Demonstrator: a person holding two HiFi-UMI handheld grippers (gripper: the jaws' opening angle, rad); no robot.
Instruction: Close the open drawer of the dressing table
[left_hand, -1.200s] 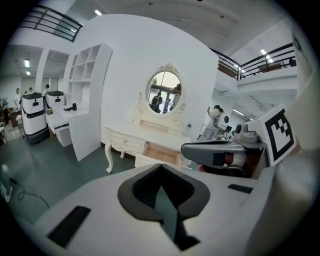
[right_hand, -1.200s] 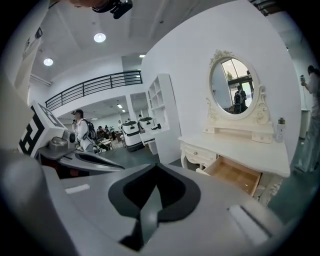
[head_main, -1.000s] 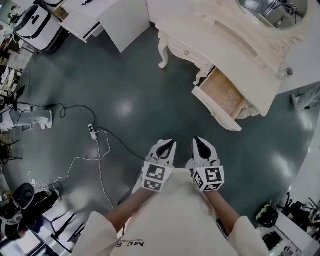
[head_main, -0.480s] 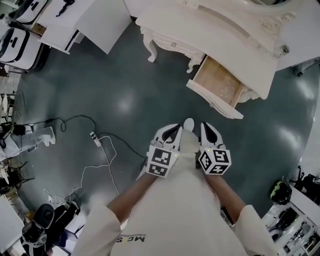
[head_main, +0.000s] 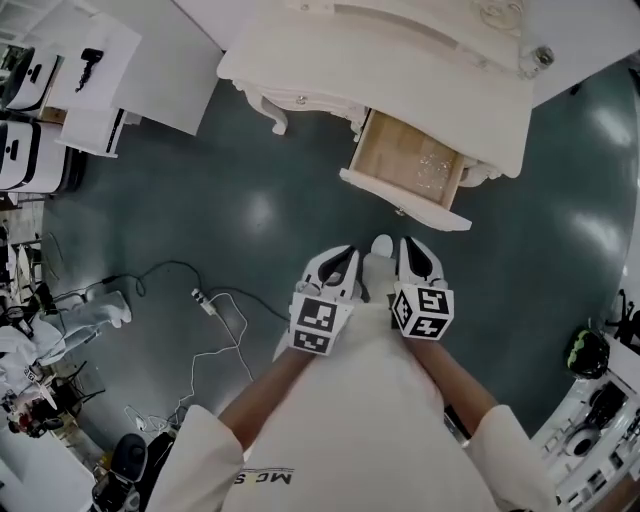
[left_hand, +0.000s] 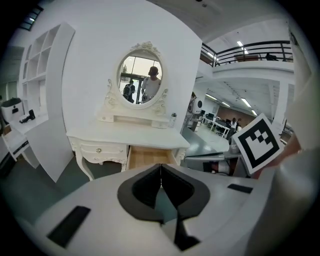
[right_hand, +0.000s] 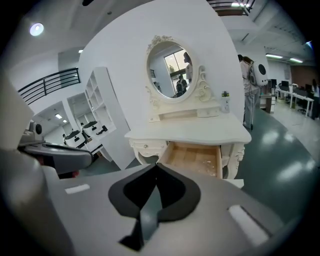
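Zero progress so far: the drawer (head_main: 408, 165) is sitting wide open, left gripper (head_main: 338, 264) and right gripper (head_main: 413, 256) are hovering short of it, jaws closed and empty.

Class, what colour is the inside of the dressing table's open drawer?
Pale wood brown; the drawer shows best in the head view.

Cream dressing table (head_main: 400, 60), drawer (head_main: 408, 170) open (wood-lined)

Likely a lab hall: floor cables (head_main: 205, 300), desks (left_hand: 220, 123).
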